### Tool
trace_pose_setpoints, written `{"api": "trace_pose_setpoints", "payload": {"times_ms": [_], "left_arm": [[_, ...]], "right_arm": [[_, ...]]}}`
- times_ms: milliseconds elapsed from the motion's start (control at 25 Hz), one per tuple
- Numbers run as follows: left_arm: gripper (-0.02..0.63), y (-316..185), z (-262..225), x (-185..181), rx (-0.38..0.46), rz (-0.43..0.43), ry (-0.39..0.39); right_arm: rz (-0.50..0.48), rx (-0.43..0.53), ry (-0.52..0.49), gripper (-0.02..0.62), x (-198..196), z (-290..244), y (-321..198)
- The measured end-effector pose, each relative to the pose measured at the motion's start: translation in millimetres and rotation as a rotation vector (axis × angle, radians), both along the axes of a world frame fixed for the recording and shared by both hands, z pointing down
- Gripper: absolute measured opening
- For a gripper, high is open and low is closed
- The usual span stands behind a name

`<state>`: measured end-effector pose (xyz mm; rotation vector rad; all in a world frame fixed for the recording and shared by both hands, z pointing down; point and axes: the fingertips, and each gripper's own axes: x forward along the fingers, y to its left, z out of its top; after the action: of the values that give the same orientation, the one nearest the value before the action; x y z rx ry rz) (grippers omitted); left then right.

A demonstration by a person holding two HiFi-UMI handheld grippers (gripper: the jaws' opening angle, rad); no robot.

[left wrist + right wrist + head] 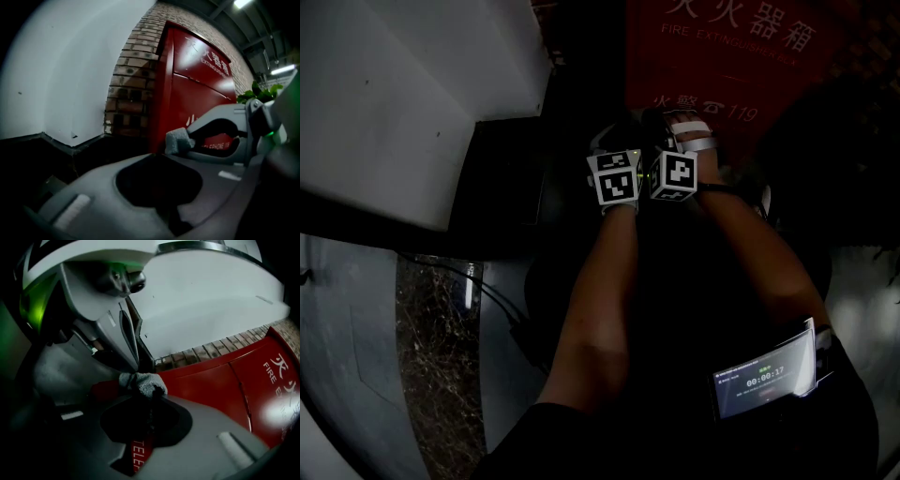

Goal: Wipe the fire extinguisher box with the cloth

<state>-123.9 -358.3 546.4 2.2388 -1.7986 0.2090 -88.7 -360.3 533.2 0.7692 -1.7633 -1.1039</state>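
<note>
The right gripper (145, 393) clamps the cloth (140, 382) mid-frame, the left gripper (154, 155) is closed empty; better to press it flat on the fire extinguisher box (211, 390).

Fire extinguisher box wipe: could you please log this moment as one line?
right gripper shut on cloth | left gripper shut, empty | both before fire extinguisher box | contact unclear

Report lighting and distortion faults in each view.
Head view: badly underexposed, only the white wall reads clearly. Left gripper view: strong fisheye bend, black corners. Right gripper view: glare patch on the fire extinguisher box, green glow upper left.
</note>
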Motion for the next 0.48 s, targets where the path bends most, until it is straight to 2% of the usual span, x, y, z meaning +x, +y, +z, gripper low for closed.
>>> {"api": "trace_pose_setpoints", "payload": {"times_ms": [240, 480], "left_arm": [[0.002, 2, -17, 39, 0.01, 0.075, 0.093], [0.002, 6, -36, 87, 0.047, 0.172, 0.052]], "right_arm": [[0.046, -0.004, -0.006, 0.041, 44, -4, 0], [0.162, -0.028, -0.011, 0.041, 126, -3, 2]]}}
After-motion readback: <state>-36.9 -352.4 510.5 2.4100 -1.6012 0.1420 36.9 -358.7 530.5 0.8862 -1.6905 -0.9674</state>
